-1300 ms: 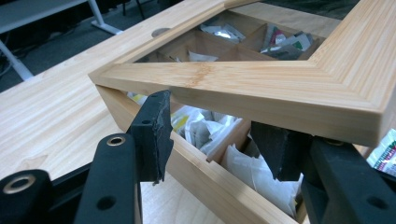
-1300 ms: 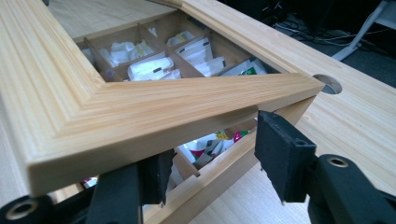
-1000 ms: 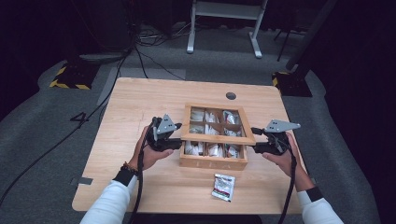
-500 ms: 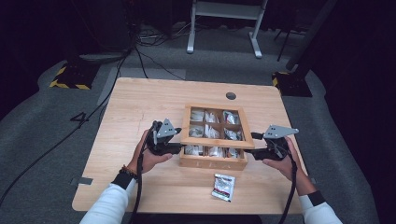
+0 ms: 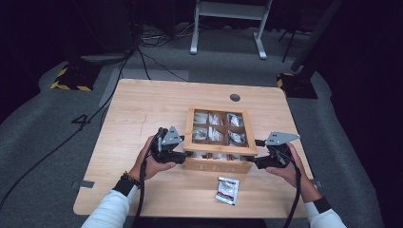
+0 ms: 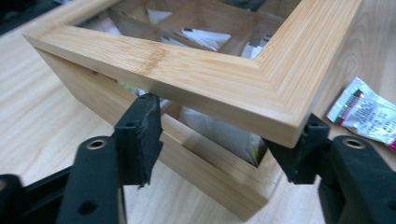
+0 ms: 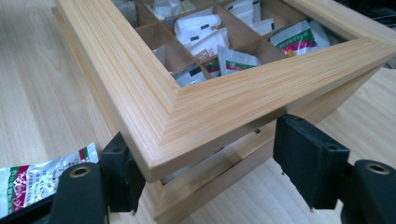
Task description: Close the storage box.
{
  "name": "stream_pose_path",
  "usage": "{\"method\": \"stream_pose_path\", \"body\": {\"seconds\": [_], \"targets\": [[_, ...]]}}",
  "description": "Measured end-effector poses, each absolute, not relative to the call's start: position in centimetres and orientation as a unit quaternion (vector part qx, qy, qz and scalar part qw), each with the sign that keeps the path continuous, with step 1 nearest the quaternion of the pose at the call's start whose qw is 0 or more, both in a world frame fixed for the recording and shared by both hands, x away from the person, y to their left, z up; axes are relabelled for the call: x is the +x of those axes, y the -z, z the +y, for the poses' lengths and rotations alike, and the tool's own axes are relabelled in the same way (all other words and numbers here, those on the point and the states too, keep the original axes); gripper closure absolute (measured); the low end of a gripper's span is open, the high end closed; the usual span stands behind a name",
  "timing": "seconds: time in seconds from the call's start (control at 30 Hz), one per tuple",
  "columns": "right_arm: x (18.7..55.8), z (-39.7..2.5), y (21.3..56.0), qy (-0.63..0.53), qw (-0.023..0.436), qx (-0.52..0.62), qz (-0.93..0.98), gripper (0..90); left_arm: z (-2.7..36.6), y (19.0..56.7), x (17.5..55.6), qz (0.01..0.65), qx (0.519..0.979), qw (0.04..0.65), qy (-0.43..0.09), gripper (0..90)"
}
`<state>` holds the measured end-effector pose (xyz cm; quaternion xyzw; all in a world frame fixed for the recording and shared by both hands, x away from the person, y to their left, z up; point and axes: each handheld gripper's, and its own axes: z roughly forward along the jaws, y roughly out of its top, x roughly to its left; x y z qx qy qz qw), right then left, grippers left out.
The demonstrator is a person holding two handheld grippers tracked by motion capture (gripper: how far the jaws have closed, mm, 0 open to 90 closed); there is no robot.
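At the near edge of the pale wooden table (image 5: 142,114), the left gripper (image 6: 219,140) and right gripper (image 7: 205,172) each spread wide-apart jaws under a front corner of the glass-paned bamboo lid (image 5: 221,148), propped ajar above its compartmented box (image 5: 216,165).

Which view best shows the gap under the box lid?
The left gripper view: the lid sits clearly raised off the box base. The right gripper view shows the gap narrower; the high view barely shows it.

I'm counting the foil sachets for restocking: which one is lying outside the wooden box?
The silver sachet with the red and green stripe, lying flat on the light wooden table just in front of the compartmented wooden box. The other sachets sit in the box's compartments.
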<state>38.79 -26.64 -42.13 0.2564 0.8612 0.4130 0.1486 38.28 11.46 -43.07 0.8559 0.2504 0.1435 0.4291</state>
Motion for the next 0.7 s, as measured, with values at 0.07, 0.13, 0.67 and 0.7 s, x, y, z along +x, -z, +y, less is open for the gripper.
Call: {"method": "stream_pose_path", "body": {"seconds": [0.07,0.13,0.67,0.7], "targets": [[38.7,-26.6,42.4,-0.41,0.145,0.256,0.864,28.8,11.4,43.3,38.1,0.251,0.858,0.426,-0.141,36.3],[38.6,-26.6,42.6,-0.409,0.14,0.257,0.865,28.7,11.5,43.4,38.0,0.249,0.86,0.423,-0.137,35.3],[38.0,-26.6,43.2,-0.401,0.125,0.262,0.869,28.0,11.8,43.6,36.9,0.244,0.863,0.422,-0.132,31.8],[38.0,-26.6,43.3,-0.4,0.126,0.262,0.869,28.0,11.8,43.7,36.9,0.243,0.864,0.422,-0.129,31.6]]}}
